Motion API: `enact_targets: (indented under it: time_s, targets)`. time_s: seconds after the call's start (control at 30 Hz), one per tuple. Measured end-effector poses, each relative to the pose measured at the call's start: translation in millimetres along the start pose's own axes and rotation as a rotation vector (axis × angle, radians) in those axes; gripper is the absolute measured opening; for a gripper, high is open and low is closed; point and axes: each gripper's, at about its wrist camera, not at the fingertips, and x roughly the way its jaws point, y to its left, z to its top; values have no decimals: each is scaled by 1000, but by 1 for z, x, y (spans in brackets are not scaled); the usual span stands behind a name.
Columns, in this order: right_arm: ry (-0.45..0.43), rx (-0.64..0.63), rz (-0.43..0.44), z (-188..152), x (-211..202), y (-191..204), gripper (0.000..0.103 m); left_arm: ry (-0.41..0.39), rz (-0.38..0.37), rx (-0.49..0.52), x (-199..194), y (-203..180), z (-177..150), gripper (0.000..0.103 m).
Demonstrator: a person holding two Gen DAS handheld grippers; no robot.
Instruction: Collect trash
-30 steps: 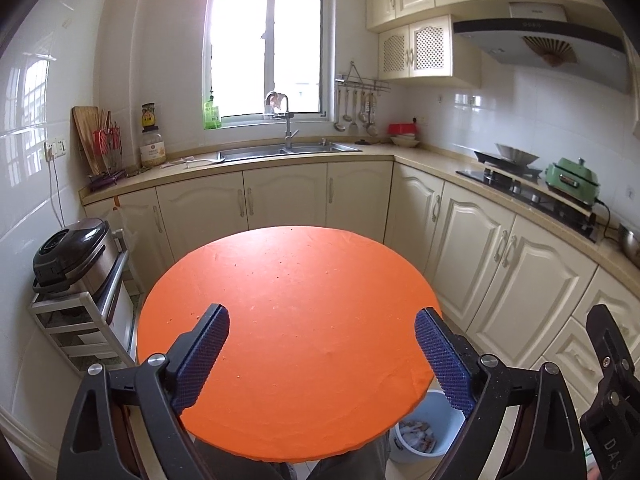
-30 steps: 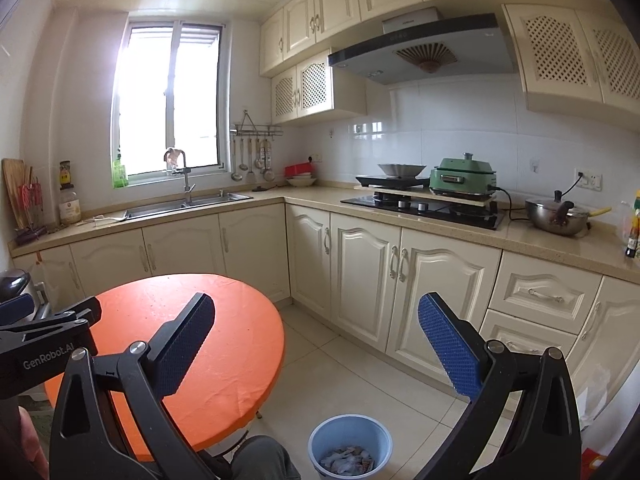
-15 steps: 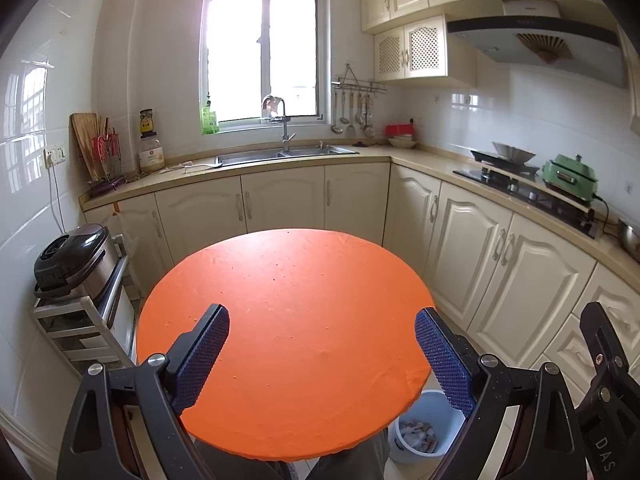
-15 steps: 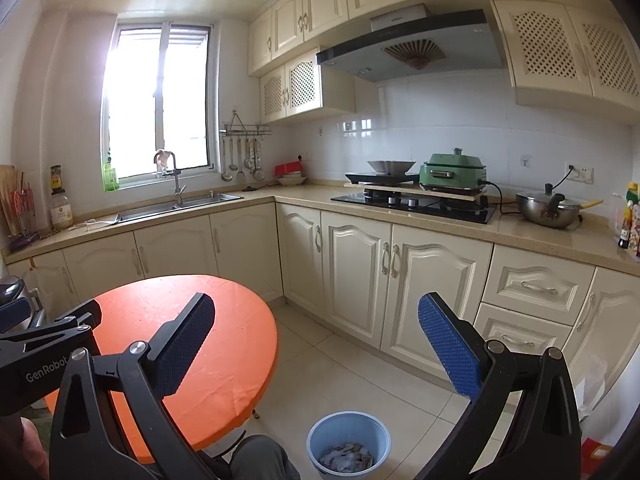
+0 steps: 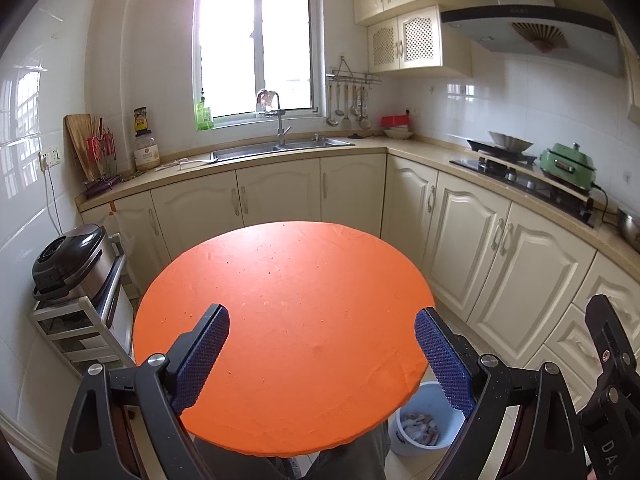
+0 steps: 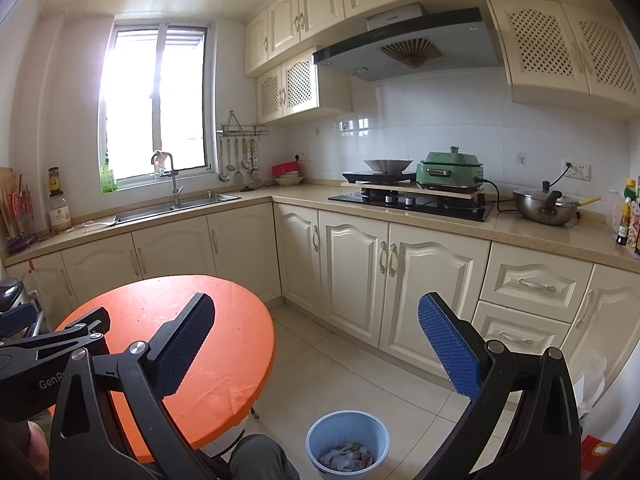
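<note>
A round orange table (image 5: 288, 312) fills the middle of the left wrist view, bare apart from small specks. My left gripper (image 5: 322, 336) hovers open over its near part, nothing between the blue pads. A light blue bin (image 6: 347, 440) with crumpled trash inside stands on the floor tiles by the table's right edge; the bin (image 5: 420, 420) peeks out under the table rim in the left wrist view. My right gripper (image 6: 316, 328) is open and empty, held above the bin and to the right of the orange table (image 6: 224, 360).
Cream cabinets (image 6: 352, 276) and a beige counter wrap the back and right, with a sink (image 5: 280, 148), a hob (image 6: 412, 202) and a green cooker (image 6: 450, 172). A rice cooker (image 5: 68, 260) sits on a white rack at the left. A person's knees (image 6: 256, 460) show below.
Both grippers have lifted and tilted up slightly, so the table and bin sit a little lower in view. Both stay open and empty.
</note>
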Motion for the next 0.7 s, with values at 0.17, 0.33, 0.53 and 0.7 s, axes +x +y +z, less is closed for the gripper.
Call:
enact_targets:
  time_s: [0.17,0.33,0.53,0.7]
  targets:
    - [14,4,-4,1,4,0,103,-4,1,1,2,-2,3,91]
    - [35,8,-8,-2,10,1,103,-5,5,-2,5,-4,1,91]
    - [36,7,-6,-3,12,1,103,-9,8,-4,7,-4,-2,91]
    - [43,7,-6,-3,14,1,103,-7,7,-3,8,-4,-4,91]
